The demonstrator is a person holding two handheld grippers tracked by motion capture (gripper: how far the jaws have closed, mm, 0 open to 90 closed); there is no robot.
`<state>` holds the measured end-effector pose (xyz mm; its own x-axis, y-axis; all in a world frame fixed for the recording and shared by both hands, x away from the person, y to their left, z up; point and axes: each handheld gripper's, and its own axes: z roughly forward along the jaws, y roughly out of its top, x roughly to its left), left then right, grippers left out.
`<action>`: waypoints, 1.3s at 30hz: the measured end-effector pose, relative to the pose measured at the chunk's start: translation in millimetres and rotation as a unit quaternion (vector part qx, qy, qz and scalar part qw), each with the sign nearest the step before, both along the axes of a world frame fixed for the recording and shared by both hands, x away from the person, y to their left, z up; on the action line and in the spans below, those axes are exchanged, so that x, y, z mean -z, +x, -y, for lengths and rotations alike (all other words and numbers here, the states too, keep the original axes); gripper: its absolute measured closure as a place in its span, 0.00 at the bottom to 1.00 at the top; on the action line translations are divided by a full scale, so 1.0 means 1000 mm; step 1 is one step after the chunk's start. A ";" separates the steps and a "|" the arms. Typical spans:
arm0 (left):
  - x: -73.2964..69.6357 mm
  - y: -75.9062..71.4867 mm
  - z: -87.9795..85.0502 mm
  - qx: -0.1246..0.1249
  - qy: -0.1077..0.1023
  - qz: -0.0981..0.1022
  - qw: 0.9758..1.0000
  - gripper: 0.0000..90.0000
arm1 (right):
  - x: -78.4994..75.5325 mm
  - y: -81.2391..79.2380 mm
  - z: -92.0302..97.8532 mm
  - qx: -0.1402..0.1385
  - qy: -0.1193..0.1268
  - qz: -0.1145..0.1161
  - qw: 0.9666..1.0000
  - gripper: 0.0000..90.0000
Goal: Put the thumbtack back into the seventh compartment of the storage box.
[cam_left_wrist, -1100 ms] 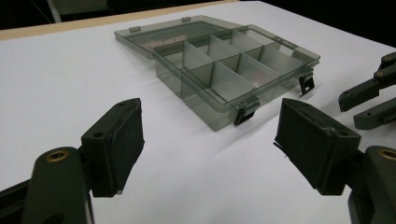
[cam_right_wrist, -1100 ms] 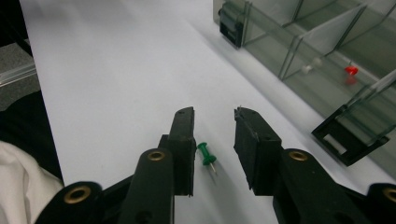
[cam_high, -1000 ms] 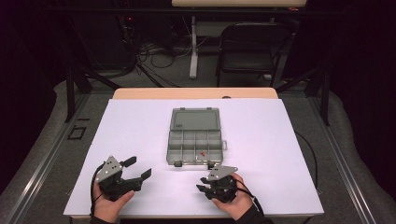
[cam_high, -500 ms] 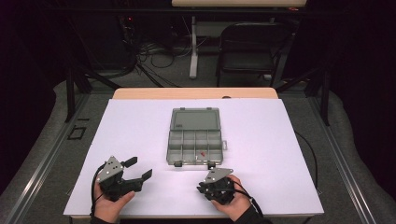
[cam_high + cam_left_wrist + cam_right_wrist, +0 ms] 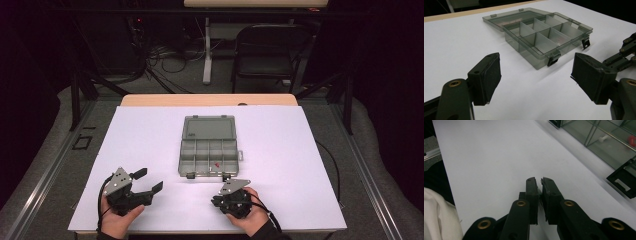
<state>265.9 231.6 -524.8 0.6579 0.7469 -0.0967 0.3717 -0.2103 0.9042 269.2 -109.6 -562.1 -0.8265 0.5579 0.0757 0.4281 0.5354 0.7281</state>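
Observation:
A smoky clear compartment box lies open in the middle of the white table, its lid flat behind it. A small red piece and a small white piece lie in its front compartments. My left gripper rests at the front left and points at the box; it is open with nothing between its pads. My right gripper sits just in front of the box's front right latch. It is shut, pad against pad, on nothing.
The white sheet covers the table, with a bare wooden strip at the far edge. A black chair and floor cables lie beyond. A white sleeve shows at the lower left of the right gripper view.
The right gripper's jaws have drawn together from slightly apart to shut. Both hands and the box have kept their places.

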 end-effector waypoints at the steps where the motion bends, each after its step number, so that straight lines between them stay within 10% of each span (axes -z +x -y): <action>1: 0.000 0.000 0.000 0.000 0.000 0.000 1.000 0.26 | 0.000 0.000 0.000 0.003 0.000 -0.002 1.000 0.93; 39: 0.000 0.000 0.003 0.001 -0.001 -0.001 1.000 0.26 | -0.049 0.022 0.014 0.045 0.042 0.007 0.998 0.93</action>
<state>265.7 228.7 -524.5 0.6589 0.7457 -0.0992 0.3729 -0.2093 0.9039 290.9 -123.3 -513.3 -0.7750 0.6216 0.1136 0.4603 0.4321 0.7755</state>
